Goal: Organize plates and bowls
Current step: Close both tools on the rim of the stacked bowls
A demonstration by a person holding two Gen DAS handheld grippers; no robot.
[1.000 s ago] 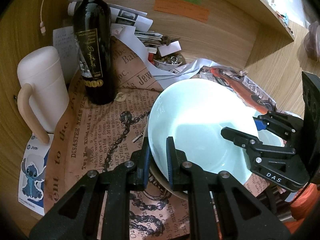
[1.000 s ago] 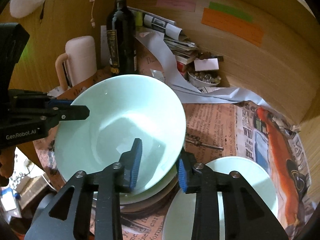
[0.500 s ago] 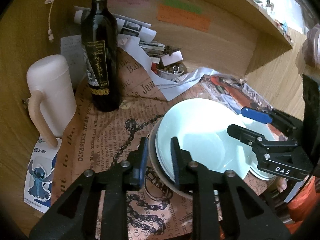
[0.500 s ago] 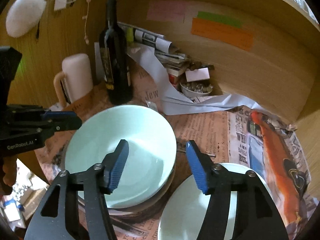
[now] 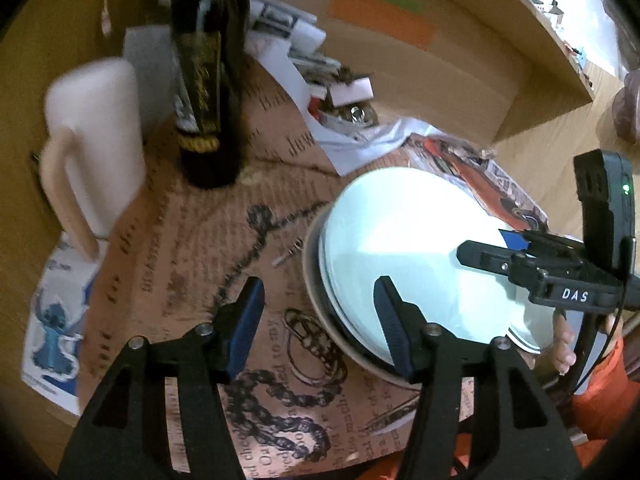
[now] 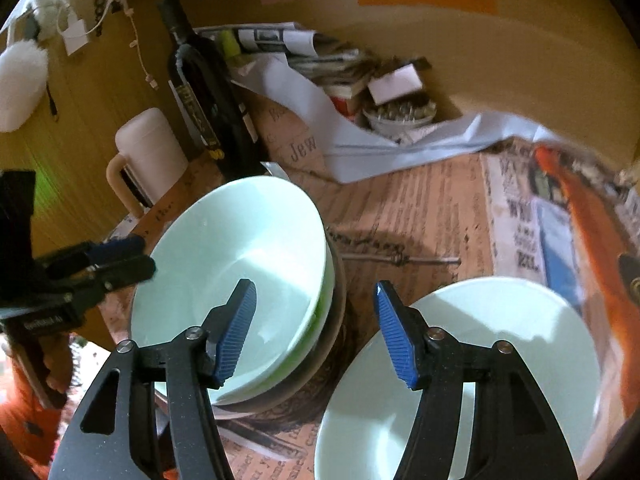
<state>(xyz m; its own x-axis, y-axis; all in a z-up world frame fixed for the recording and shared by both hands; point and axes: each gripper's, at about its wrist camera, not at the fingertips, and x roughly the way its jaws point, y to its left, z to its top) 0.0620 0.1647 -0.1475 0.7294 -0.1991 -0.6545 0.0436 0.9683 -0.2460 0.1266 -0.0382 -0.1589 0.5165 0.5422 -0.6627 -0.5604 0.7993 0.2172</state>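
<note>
A pale green bowl (image 5: pixel 404 256) sits on top of a stack of dishes (image 6: pixel 332 320) on the newspaper-covered table (image 5: pixel 192 264), in the near middle of the scene. The left gripper (image 5: pixel 320 320) hovers at the stack's near left edge with its jaws opening; the bowl's rim lies between the blue pads (image 5: pixel 394 332) but neither presses on it. The right gripper (image 6: pixel 316 328) stands with its jaws apart at the stack's right edge, gripping nothing, one finger over the bowl and the other over a second pale bowl (image 6: pixel 472 360) that rests on the table just to the right of the stack. Farther back on the left stand a dark wine bottle (image 5: pixel 208 80) and a pale lidded mug (image 5: pixel 92 140), with a heap of papers (image 6: pixel 320 80) behind.
</note>
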